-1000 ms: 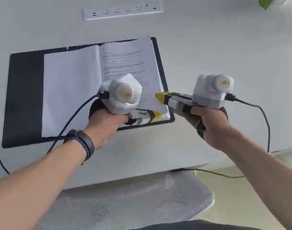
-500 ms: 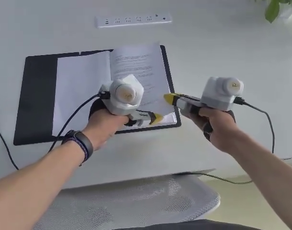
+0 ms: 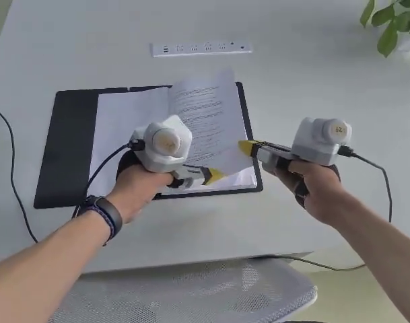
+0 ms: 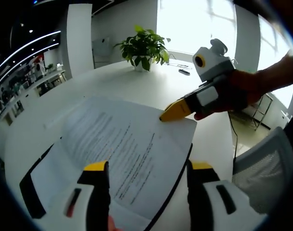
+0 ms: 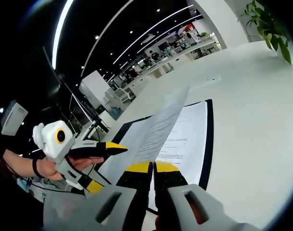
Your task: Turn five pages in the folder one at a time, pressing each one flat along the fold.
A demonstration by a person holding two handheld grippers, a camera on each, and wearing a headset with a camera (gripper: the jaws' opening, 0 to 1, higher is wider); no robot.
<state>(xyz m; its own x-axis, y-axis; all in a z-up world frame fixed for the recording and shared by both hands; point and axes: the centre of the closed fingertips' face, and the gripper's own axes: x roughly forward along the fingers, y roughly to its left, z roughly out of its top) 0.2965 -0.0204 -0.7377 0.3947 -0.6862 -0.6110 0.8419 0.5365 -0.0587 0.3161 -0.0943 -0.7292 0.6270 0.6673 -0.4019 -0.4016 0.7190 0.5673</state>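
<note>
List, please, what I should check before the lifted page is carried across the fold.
1. Right claw shut on the page's edge: ok.
2. Only one page lifted: cannot tell.
3. Left claw open, ready to press: ok.
4. Left claw out of the page's likely sweep: not ok, it hangs over the folder's lower edge near the fold.
5. Folder lying open on the table: ok.

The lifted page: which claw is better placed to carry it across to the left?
The right claw. It is shut on the right edge of the lifted page, so it can likely swing it over. The left claw is open near the bottom edge of the folder, gripping nothing.
</note>
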